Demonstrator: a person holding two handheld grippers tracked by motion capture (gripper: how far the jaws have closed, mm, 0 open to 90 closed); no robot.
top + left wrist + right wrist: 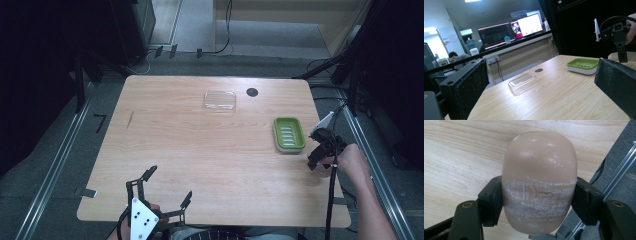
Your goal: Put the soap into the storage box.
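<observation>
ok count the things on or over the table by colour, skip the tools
green soap dish: 1
clear lid: 1
tan soap bar: 1
total: 3

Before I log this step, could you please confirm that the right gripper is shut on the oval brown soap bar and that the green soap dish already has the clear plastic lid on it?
Not quite. The right gripper is shut on the oval brown soap bar, but the high view shows the clear plastic lid lying on the wooden table, apart from the uncovered green soap dish.
</observation>
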